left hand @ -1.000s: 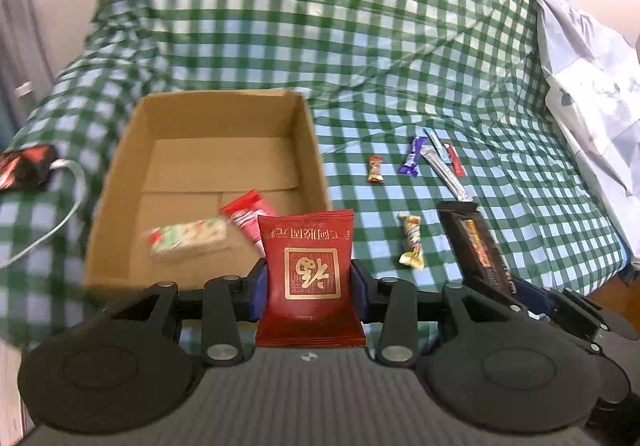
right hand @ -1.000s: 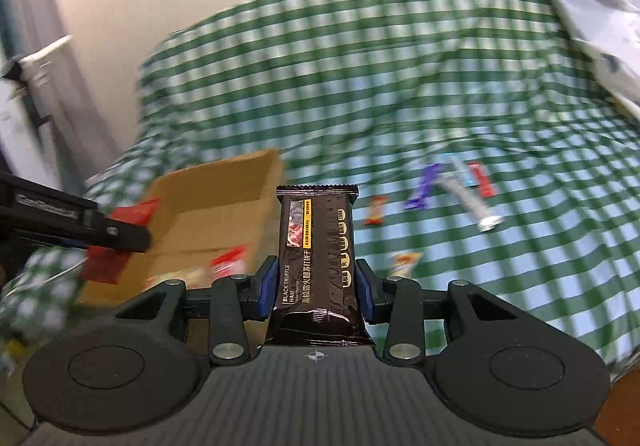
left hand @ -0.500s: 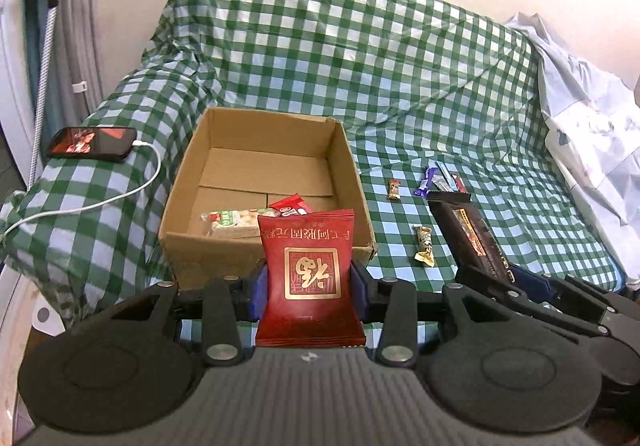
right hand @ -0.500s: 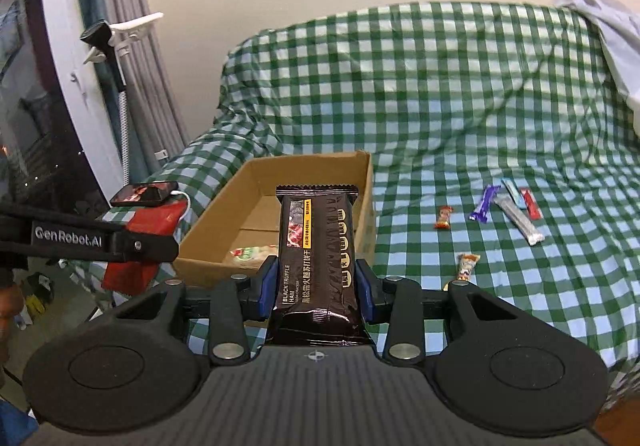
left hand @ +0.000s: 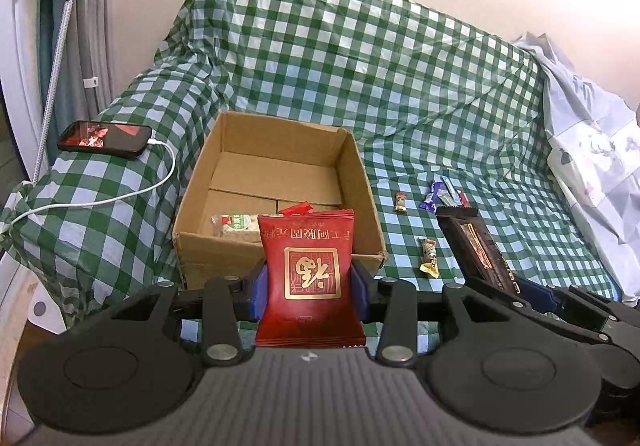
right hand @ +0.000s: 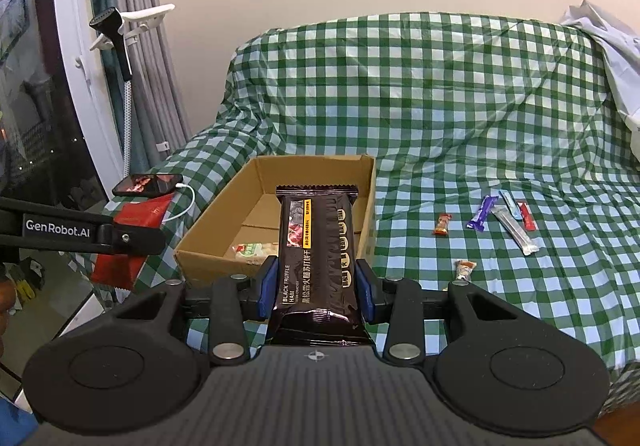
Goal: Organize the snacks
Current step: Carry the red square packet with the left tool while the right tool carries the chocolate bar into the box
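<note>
**Snacks in both grippers, box waiting**

Red packet [left hand: 310, 274] sits upright between the blue pads of the left gripper [left hand: 308, 282], pinched at its sides, gold seal facing the camera. Holding it by the edges keeps the flat face free, so I judge it would drop flat when released. Black cracker bar [right hand: 318, 258] is held the same way in the right gripper [right hand: 318, 286], jaws pressed against its long sides, top seam pointing away toward the box. In the left view the same bar [left hand: 476, 246] shows off to the right, with the right gripper's body below it.

Cardboard box [left hand: 276, 182] stands open on the checked cloth [left hand: 400, 86], just beyond both grippers. 2 snacks lie inside near its front wall: a pale green-labelled wrapper [left hand: 236, 224] and a red one [left hand: 296, 208], mostly hidden behind the held packet. Box is clearly the collecting place; both held items look bound for it.

Loose pieces remain on the cloth to the right of the box: 1 small brown candy [right hand: 443, 224], 1 gold-ended candy [right hand: 464, 270] nearer the front, and a cluster of 4 sticks [right hand: 506, 218], purple, silver, blue and red, lying close together.

Phone [left hand: 105, 134] rests on the covered armrest left of the box, white cable [left hand: 104, 200] trailing forward. Pale sheet [left hand: 592, 134] is heaped at far right.

Judgement: sorting is partway; 2 in the box, 2 in hand, 6 not yet collected.
</note>
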Motion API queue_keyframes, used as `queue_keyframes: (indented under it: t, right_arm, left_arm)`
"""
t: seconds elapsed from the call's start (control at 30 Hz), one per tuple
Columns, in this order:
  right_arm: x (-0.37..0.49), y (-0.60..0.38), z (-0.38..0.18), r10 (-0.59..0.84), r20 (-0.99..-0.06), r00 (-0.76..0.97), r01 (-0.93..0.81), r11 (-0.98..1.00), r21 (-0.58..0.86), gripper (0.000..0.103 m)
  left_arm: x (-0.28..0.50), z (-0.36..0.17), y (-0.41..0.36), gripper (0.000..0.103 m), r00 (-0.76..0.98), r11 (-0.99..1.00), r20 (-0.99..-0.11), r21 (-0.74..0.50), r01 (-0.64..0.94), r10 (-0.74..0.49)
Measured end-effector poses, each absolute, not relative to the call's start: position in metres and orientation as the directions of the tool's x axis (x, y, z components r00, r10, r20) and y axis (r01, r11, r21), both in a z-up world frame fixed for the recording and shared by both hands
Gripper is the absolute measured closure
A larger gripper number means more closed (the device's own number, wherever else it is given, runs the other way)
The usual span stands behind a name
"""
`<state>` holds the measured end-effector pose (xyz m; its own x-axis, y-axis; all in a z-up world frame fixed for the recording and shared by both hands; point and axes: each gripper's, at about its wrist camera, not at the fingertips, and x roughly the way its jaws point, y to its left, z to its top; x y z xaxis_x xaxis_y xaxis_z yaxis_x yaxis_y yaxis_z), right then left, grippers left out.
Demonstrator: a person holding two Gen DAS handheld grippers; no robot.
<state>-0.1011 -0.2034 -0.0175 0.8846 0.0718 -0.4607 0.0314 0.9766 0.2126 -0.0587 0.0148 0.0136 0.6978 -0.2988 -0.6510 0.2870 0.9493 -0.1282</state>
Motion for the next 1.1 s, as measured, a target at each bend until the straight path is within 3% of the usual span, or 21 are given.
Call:
queue_keyframes:
  t: [1.1]
  right_arm:
    - [0.024, -0.194, -0.037, 0.110, -0.581, 0.807, 0.003, 0.982, 0.190, 0.062]
  left_arm:
    - [0.082, -0.010, 0.021, 0.057, 0.672, 0.969, -0.699, -0.149, 0.197, -0.244]
